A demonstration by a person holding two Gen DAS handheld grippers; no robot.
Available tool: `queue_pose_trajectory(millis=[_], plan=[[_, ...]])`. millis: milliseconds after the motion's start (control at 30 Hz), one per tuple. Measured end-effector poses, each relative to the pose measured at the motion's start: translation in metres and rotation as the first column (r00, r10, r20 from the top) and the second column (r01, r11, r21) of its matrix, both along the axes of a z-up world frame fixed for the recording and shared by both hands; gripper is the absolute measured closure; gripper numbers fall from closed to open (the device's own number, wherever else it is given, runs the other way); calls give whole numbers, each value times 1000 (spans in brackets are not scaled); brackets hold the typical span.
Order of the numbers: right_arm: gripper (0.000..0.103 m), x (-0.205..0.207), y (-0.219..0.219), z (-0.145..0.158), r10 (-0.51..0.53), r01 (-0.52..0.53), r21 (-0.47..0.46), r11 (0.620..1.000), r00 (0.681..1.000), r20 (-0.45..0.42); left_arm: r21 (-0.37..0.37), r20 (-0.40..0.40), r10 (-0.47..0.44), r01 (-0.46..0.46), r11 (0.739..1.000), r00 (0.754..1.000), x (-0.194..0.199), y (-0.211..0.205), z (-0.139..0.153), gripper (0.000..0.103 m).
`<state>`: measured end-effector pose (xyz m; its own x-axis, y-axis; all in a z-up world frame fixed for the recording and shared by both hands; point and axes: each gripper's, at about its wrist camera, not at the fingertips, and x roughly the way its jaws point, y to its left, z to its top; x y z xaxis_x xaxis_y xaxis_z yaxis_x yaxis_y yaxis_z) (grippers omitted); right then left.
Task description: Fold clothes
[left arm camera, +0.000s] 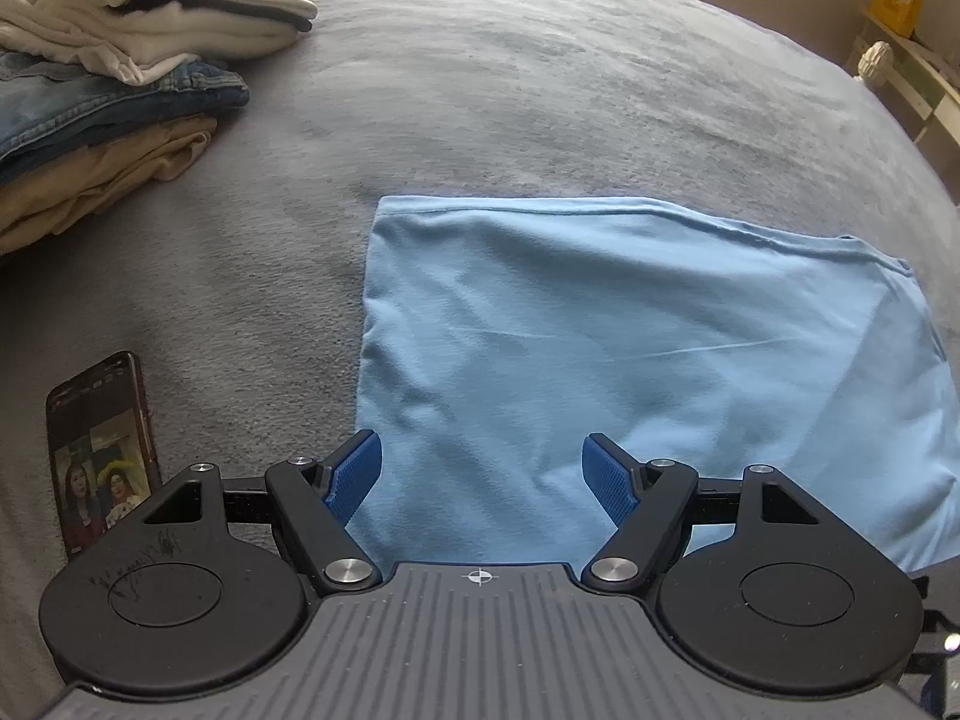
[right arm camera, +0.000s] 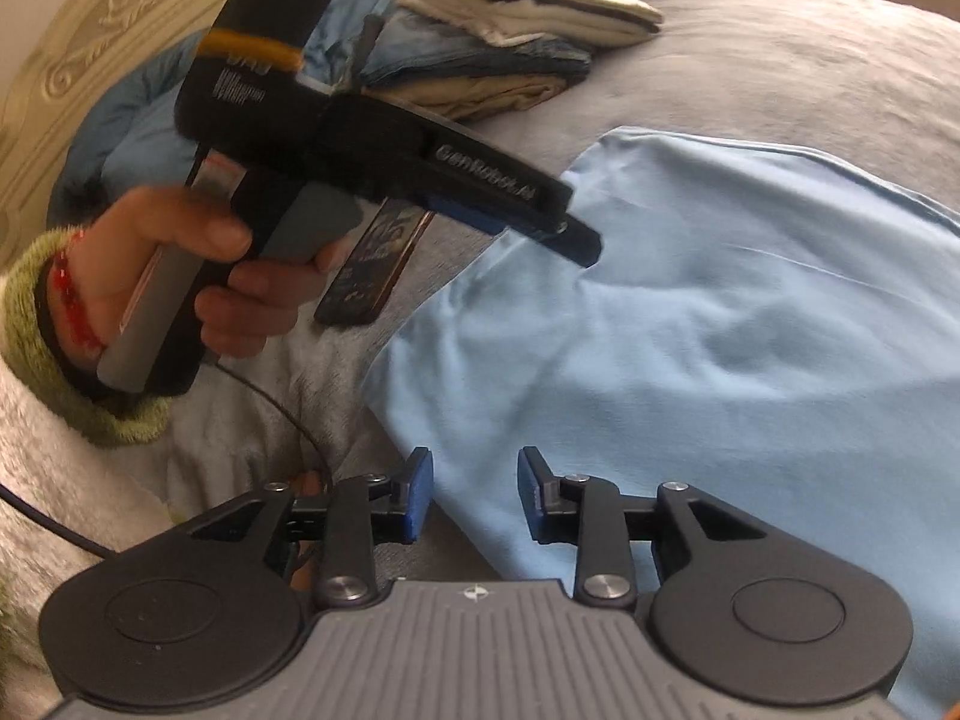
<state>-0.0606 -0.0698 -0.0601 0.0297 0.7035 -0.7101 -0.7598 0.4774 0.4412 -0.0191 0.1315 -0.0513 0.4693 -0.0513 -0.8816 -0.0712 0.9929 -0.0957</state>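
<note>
Blue shirt [left arm camera: 630, 360] lies part-folded on bed [left arm camera: 510, 90] – left gripper [left arm camera: 482, 468], right gripper [right arm camera: 475, 492] fingers open, empty, likely released between folds.

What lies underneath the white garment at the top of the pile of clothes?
Under the white garment lie folded blue jeans, then a beige garment. Anything beneath that is hidden.

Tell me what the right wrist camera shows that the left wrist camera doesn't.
Only the right wrist view shows the hand holding the left gripper, a green cuff and a carved headboard. Only the left wrist view shows the phone unobstructed and a shelf. Both show the light blue shirt, the folded pile and the grey blanket.
</note>
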Motion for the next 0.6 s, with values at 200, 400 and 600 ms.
queue_pose_trajectory(millis=[200,400,600], plan=[[61,-11,17,2,61,-60,-26,998,996,70,-9,-6,16,-16,1000,1000,-2,9,-2,29],[60,-17,32,4,107,-102,-48,994,986,127,-17,-4,18,-18,1000,1000,-2,14,-2,29],[55,-24,42,3,135,-124,-71,990,976,170,-23,-1,22,-22,1000,1000,-3,18,-1,29]])
